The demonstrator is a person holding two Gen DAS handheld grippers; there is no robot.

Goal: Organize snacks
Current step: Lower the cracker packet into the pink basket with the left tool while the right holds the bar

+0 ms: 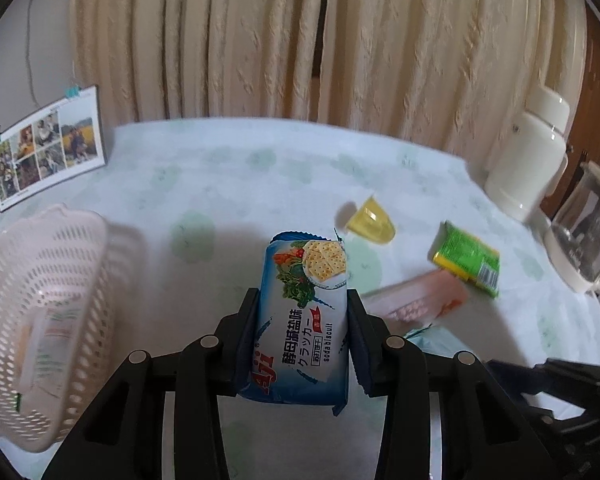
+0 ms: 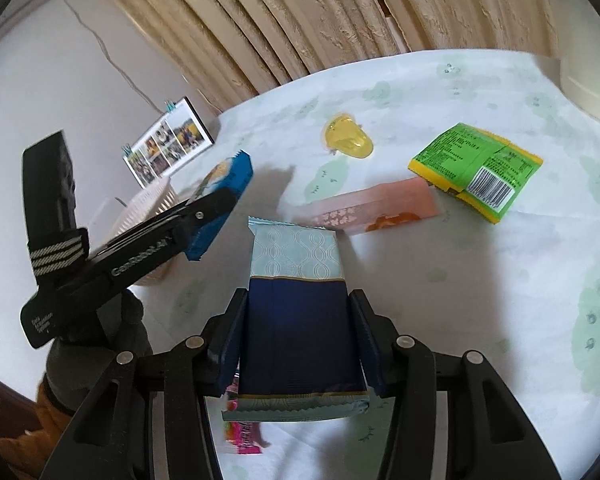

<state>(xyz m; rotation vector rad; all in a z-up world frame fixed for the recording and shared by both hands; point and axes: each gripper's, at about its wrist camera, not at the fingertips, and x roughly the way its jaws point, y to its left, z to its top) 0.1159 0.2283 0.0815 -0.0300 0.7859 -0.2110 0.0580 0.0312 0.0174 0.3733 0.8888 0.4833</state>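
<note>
We are finding the left gripper (image 1: 302,312) clamping a blue soda biscuit packet (image 1: 305,312) across its width, held clear above the table (image 1: 260,184); the packet's long axis is running along the fingers, its cracker picture pointing away from the camera toward the curtain (image 1: 300,40). In the right wrist view the same packet (image 2: 224,196) is showing side-on, tilting up over a white perforated basket (image 2: 152,200). That basket (image 1: 40,300) is sitting at the left of the table and is being cut off by the frame edge; something pale is lying inside it, but blur is keeping us from identifying it. The right gripper (image 2: 298,332) is closing its fingers on a navy and pale-blue packet (image 2: 298,320), long axis likewise along the fingers, patterned end pointing forward. A pink wrapper (image 2: 244,436) is peeking out under its near end, mostly hidden. On the table we are seeing a yellow jelly cup (image 2: 348,138) lying on its side, a pink box (image 2: 372,208) lying flat, and a green and yellow packet (image 2: 472,168) just beside the box, barcode side up. A photo frame (image 1: 44,152), a white flask (image 1: 532,160) and a glass jug (image 1: 584,236) are standing at the table's edges.
</note>
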